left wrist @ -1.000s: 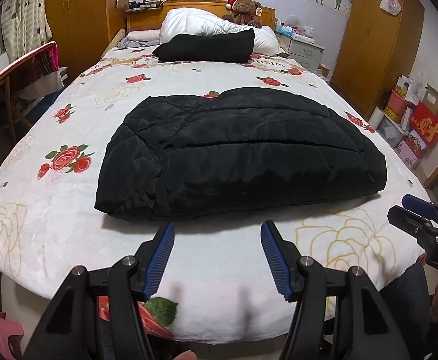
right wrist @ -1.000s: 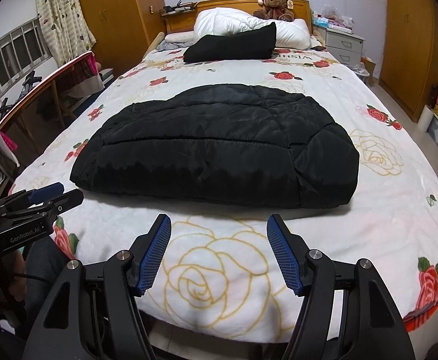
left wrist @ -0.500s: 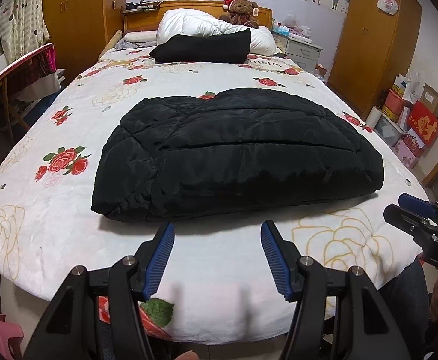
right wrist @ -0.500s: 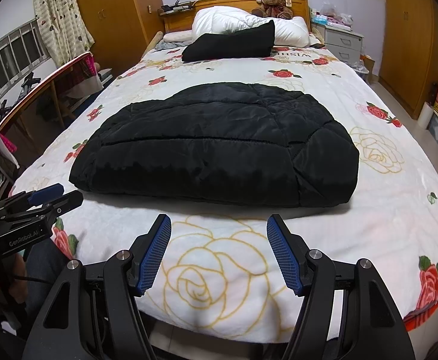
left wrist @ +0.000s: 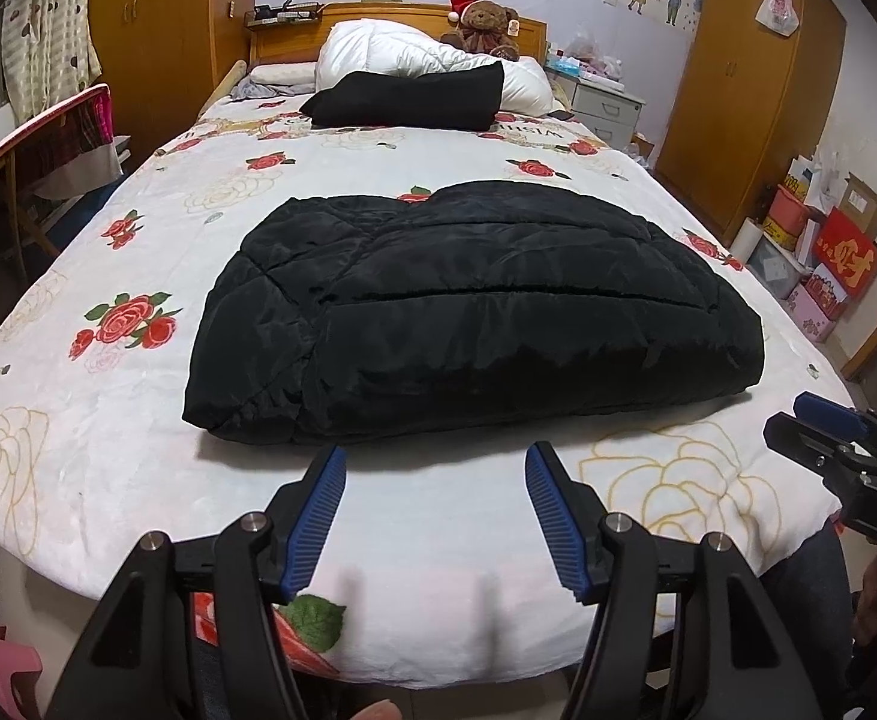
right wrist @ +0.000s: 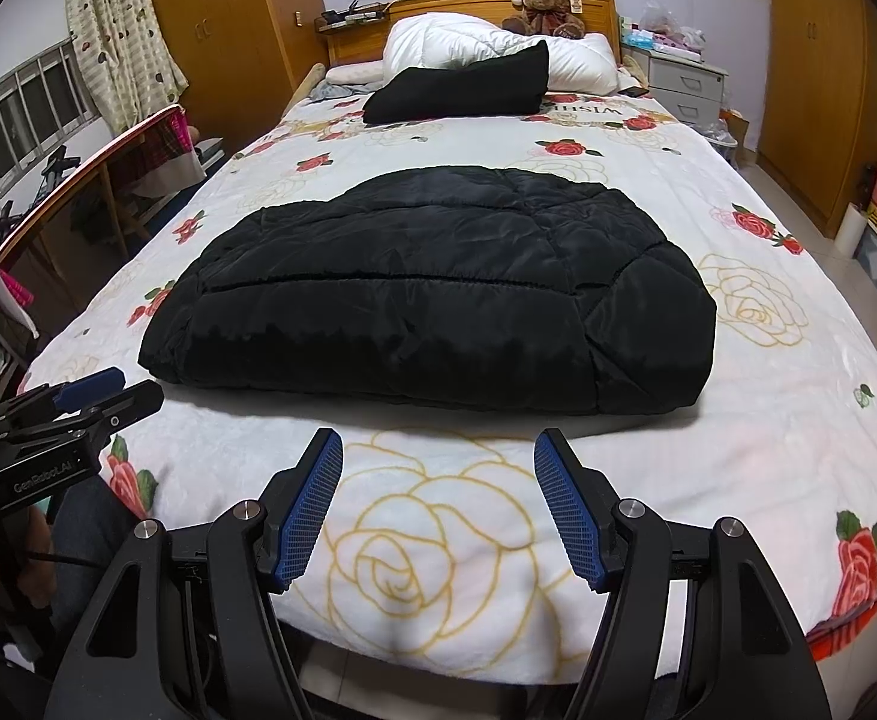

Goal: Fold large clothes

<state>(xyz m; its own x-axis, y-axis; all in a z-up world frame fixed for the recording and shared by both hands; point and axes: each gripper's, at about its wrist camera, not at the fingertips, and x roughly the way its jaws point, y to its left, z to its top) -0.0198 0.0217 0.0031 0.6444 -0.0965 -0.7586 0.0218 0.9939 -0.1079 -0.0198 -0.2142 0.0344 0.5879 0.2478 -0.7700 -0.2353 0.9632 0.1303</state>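
Black quilted jacket [left wrist: 474, 312] folded into a puffy slab on plush rose-print bedspread [left wrist: 108, 420]. Left gripper [left wrist: 435, 516] and right gripper [right wrist: 438, 504] both wide open, empty; ribbed blue pads [right wrist: 312, 510].

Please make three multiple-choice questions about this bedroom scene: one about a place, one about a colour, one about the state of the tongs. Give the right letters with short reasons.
1. Where does the folded jacket lie?
A. on the floor
B. in the middle of the bed
C. on the nightstand

2. What colour is the jacket?
A. black
B. red
C. white

3. How do both tongs stand?
A. shut on the jacket
B. shut and empty
C. open and empty

Key:
1 B: the folded jacket rests on the flowered blanket, far short of the pillows.
2 A: its quilted fabric is black all over.
3 C: the left tongs and right tongs show a wide gap between blue pads, short of the jacket.
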